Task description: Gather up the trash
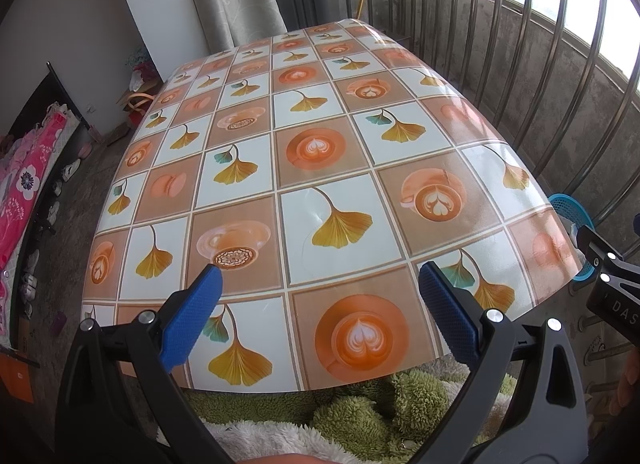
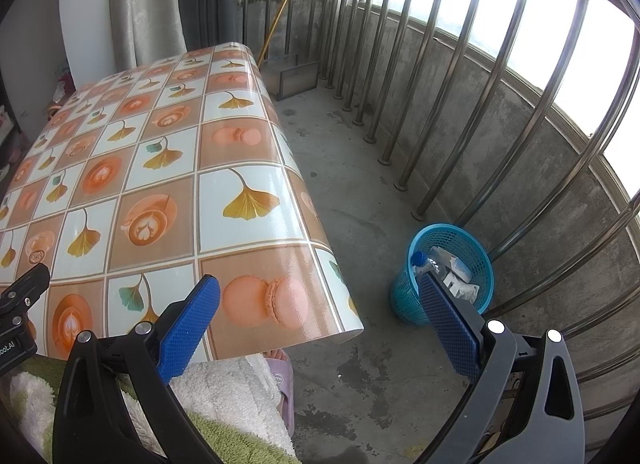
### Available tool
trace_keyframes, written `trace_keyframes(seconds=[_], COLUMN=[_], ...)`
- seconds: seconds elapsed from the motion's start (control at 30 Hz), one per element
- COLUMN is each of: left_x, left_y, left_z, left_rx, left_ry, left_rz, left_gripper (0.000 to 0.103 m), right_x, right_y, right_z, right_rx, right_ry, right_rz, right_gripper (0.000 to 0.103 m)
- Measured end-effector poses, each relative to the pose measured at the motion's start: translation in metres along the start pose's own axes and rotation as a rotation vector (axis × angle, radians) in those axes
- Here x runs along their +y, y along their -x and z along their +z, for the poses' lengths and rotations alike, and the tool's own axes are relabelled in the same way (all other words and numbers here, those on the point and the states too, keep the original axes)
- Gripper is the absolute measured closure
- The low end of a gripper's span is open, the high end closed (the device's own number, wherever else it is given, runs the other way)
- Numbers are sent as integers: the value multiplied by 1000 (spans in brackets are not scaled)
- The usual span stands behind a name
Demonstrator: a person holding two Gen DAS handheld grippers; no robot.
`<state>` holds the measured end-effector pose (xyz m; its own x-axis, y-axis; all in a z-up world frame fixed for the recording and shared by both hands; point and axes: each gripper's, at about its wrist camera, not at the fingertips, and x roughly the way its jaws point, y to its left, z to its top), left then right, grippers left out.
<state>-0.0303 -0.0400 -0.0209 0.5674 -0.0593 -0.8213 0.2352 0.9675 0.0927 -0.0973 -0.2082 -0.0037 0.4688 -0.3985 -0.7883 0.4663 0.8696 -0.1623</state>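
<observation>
A blue mesh wastebasket (image 2: pixel 448 276) stands on the concrete floor by the railing, right of the table. Inside it lie a plastic bottle with a blue cap (image 2: pixel 420 260) and white paper and box scraps (image 2: pixel 460 272). Its rim (image 1: pixel 570 207) peeks past the table's right edge in the left wrist view. My left gripper (image 1: pixel 320 280) hovers open over the near edge of the table (image 1: pixel 320 135), nothing between its blue pads. My right gripper (image 2: pixel 320 288) is open too, empty, over the table's right corner, its right pad (image 2: pixel 448 324) in front of the basket. No loose trash shows on the tabletop.
The table wears a glossy cloth printed with ginkgo leaves and coffee cups. Steel railing bars (image 2: pixel 460 103) and a concrete wall close the right side. A person's fluffy green-and-white robe (image 1: pixel 340 412) and pink slipper (image 2: pixel 284 380) sit at the table's near edge. Bedding and shoes (image 1: pixel 36 191) lie left.
</observation>
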Motion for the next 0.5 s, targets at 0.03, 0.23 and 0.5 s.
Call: trace_keyframes(seconds=[0.03, 0.23, 0.5], left_x=[0, -1, 1], left_y=[0, 0, 0], left_z=[0, 0, 0], left_rx=[0, 0, 1], left_ry=[0, 0, 0], left_rz=[0, 0, 0], left_gripper=[9, 9, 9], right_x=[0, 0, 0], right_y=[0, 0, 0], right_z=[1, 0, 0], right_rx=[0, 0, -1], right_ry=[0, 1, -1], right_rz=[-1, 0, 0], right_gripper=[6, 6, 6])
